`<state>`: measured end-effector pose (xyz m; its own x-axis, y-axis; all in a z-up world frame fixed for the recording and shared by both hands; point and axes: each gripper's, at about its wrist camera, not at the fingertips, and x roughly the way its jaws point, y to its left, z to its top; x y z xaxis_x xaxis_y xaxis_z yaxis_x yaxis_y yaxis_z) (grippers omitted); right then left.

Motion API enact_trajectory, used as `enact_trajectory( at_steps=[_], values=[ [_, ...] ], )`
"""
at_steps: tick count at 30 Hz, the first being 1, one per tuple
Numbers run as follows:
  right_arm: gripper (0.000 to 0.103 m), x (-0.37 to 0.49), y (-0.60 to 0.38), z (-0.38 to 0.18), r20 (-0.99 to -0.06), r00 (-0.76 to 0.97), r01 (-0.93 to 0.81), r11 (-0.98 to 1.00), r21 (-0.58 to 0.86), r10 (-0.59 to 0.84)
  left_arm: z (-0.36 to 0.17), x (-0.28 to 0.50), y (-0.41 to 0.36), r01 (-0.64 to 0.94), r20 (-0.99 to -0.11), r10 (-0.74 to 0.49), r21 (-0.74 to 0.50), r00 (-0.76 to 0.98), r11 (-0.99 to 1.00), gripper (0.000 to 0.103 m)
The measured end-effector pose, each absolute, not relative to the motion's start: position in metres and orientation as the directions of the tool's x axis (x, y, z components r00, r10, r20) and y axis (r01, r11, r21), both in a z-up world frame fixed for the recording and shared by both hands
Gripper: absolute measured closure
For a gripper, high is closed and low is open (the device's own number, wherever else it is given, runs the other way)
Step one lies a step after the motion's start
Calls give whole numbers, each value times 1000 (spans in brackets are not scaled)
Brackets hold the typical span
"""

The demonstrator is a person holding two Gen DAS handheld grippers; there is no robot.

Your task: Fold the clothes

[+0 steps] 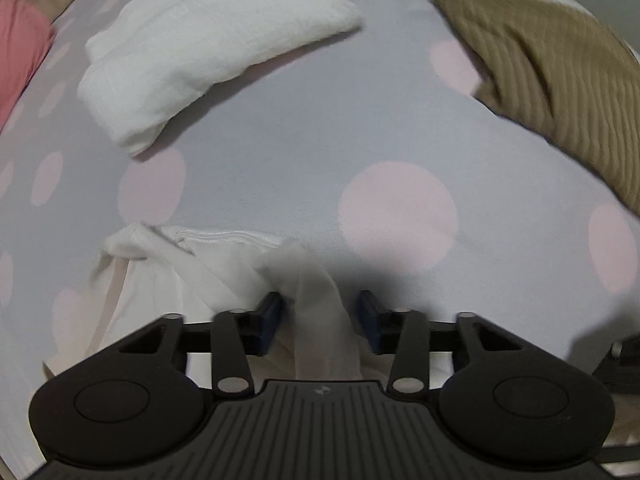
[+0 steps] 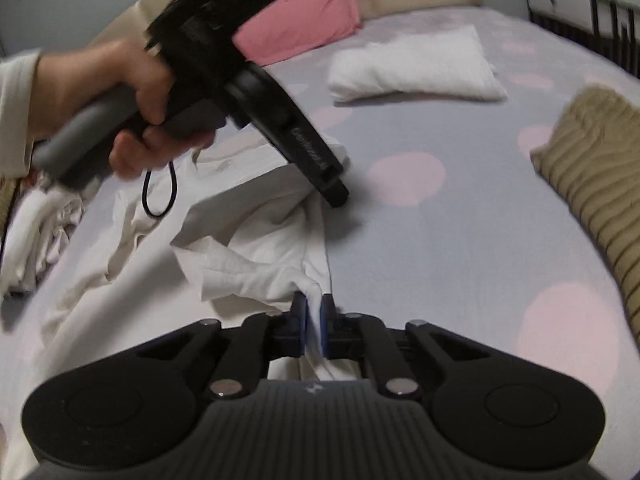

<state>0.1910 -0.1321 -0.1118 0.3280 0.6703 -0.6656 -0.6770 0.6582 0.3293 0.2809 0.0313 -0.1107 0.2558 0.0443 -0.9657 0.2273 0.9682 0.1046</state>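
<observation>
A crumpled white garment (image 2: 248,248) lies on the grey bedsheet with pink dots (image 2: 460,240). My right gripper (image 2: 315,312) is shut on a bunched corner of it at the near edge. My left gripper (image 2: 336,192), held by a hand (image 2: 120,92), points steeply down onto the garment's far edge. In the left wrist view a fold of the white garment (image 1: 180,264) stands between the left gripper's (image 1: 320,312) blue pads (image 1: 272,312). The jaws still stand apart around the fold, with a dark gap at the right pad.
A folded white garment (image 1: 208,48) (image 2: 416,68) lies farther up the bed. A tan ribbed garment (image 1: 540,80) (image 2: 600,168) lies at the right. A pink pillow (image 2: 304,20) leans on the beige headboard. More white clothes (image 2: 36,232) are heaped at the left edge.
</observation>
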Motion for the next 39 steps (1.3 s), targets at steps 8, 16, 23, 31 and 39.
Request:
enact_trajectory(
  at_steps=[8, 16, 23, 31, 39],
  values=[
    [99, 199, -148, -97, -627, 396, -631, 695, 345, 671, -92, 288, 96, -2, -895, -243, -263, 374, 965, 99],
    [99, 194, -158, -89, -609, 332, -727, 607, 322, 720, -114, 282, 151, -75, -802, -393, -472, 451, 878, 92],
    [53, 184, -141, -92, -724, 315, -767, 614, 187, 614, -134, 277, 221, -332, -650, -451, -728, 612, 599, 70],
    [31, 205, -207, -68, -457, 377, -648, 582, 492, 806, -53, 230, 231, -177, -621, -381, -649, 685, 740, 46],
    [41, 176, -170, -82, -588, 369, -757, 600, 260, 720, -81, 201, 132, 147, -865, -381, -351, 327, 925, 49]
  ],
)
